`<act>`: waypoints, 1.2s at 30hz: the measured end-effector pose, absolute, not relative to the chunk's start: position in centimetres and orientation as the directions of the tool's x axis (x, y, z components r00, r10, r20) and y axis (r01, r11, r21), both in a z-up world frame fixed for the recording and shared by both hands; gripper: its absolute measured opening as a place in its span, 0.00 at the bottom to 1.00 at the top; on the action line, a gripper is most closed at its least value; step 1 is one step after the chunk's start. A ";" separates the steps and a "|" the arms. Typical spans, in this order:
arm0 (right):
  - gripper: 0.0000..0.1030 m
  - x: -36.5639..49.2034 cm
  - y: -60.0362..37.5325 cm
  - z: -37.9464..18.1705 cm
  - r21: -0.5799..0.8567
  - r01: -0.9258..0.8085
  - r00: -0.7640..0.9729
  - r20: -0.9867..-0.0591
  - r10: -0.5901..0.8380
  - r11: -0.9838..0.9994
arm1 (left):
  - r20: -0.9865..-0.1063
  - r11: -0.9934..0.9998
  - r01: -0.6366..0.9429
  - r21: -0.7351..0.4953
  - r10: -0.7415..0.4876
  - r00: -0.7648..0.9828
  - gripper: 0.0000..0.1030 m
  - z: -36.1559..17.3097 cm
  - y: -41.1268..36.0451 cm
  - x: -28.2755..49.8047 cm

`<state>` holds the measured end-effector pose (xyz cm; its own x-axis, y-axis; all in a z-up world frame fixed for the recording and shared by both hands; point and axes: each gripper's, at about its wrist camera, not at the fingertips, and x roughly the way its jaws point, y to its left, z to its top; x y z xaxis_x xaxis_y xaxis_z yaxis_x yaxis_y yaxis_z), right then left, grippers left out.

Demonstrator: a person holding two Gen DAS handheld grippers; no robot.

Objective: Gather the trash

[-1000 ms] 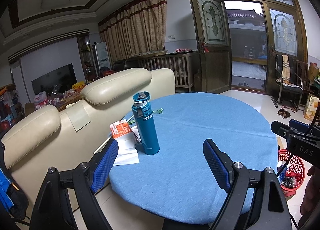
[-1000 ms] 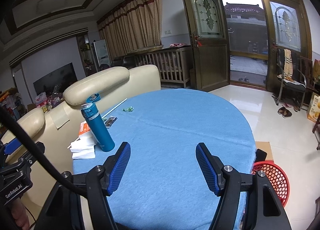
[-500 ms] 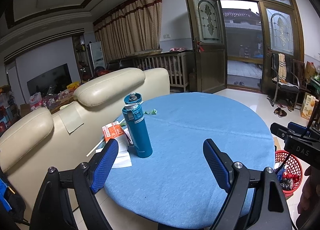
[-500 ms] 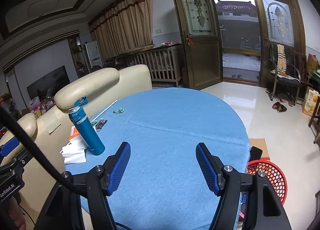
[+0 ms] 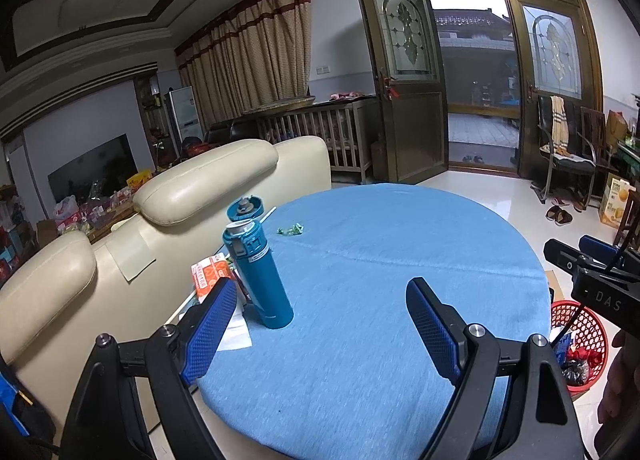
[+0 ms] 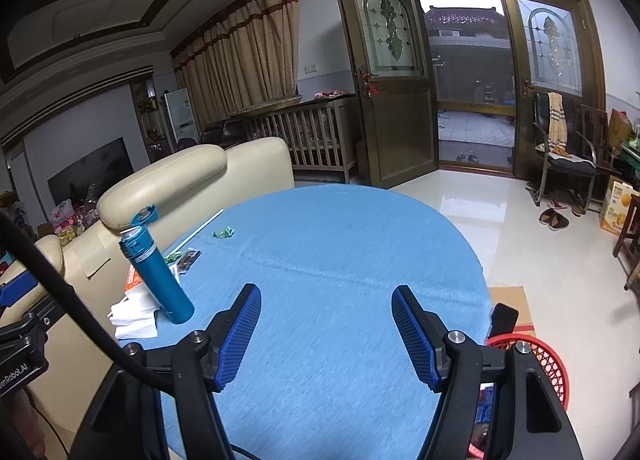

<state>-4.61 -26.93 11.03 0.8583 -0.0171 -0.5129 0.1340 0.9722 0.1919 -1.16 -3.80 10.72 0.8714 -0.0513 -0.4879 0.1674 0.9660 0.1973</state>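
A round table with a blue cloth fills both views. On its left side lie a green crumpled wrapper, an orange packet, a dark wrapper, a white straw and white paper. A teal flask with its lid flipped up stands among them. My left gripper hovers open over the near table edge, right of the flask. My right gripper is open above the cloth, holding nothing. A red mesh bin sits on the floor at right.
A cream sofa backs onto the table's left edge. A cardboard piece lies by the bin. A chair, slippers and a box stand near the open door at far right.
Both grippers have drawn back and to the right from the table, so the flask and trash sit further left in each view. The jaws kept their width.
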 end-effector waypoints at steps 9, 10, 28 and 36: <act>0.69 -2.1 -28.5 10.4 0.173 0.131 0.855 -0.518 -0.023 0.976 | -0.508 0.967 0.168 0.189 -0.050 0.860 0.84 10.8 -6.2 2.0; 0.69 -1.9 -28.5 10.3 0.171 0.131 0.855 -0.518 -0.024 0.977 | -0.512 0.968 0.167 0.187 -0.049 0.858 0.84 10.8 -6.4 2.4; 0.69 3.2 -30.4 8.0 0.173 0.136 0.827 -0.561 -0.016 0.975 | -0.593 0.972 0.169 0.161 -0.042 0.804 0.84 7.9 -8.9 8.0; 0.69 4.5 -29.2 7.2 0.164 0.144 0.804 -0.594 -0.019 0.976 | -0.617 0.978 0.169 0.123 -0.058 0.785 0.84 7.0 -8.1 9.2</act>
<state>4.45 -29.23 7.24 0.8040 -0.0186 -0.5943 0.1437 0.9760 0.1639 9.23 -8.05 6.96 0.7847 -0.0579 -0.6171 0.1686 0.9780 0.1227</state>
